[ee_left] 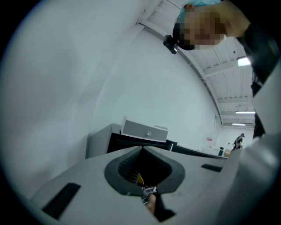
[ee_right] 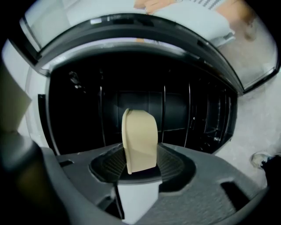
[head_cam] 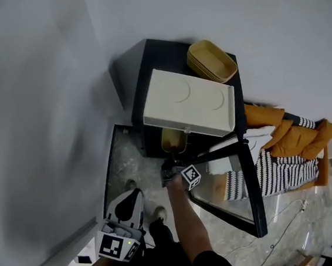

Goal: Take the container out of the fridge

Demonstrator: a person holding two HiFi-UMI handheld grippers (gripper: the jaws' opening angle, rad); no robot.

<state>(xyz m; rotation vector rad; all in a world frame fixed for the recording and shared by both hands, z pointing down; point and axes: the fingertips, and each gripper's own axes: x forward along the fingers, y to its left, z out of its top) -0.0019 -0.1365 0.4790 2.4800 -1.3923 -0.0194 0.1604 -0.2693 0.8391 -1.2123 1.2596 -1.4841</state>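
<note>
Clamping the beige container [ee_right: 139, 136] at the fridge [ee_right: 189, 110] mouth, the right gripper [ee_right: 140, 166] hides its base; the left gripper [ee_left: 142, 150] has its jaws together, empty.

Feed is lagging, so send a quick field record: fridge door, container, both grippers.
fridge door: open
container: beige, between the right gripper jaws, at the fridge mouth
right gripper: shut on container
left gripper: jaws together, empty, held low, away from the fridge
fridge top: white box, stacked yellow tubs
</note>
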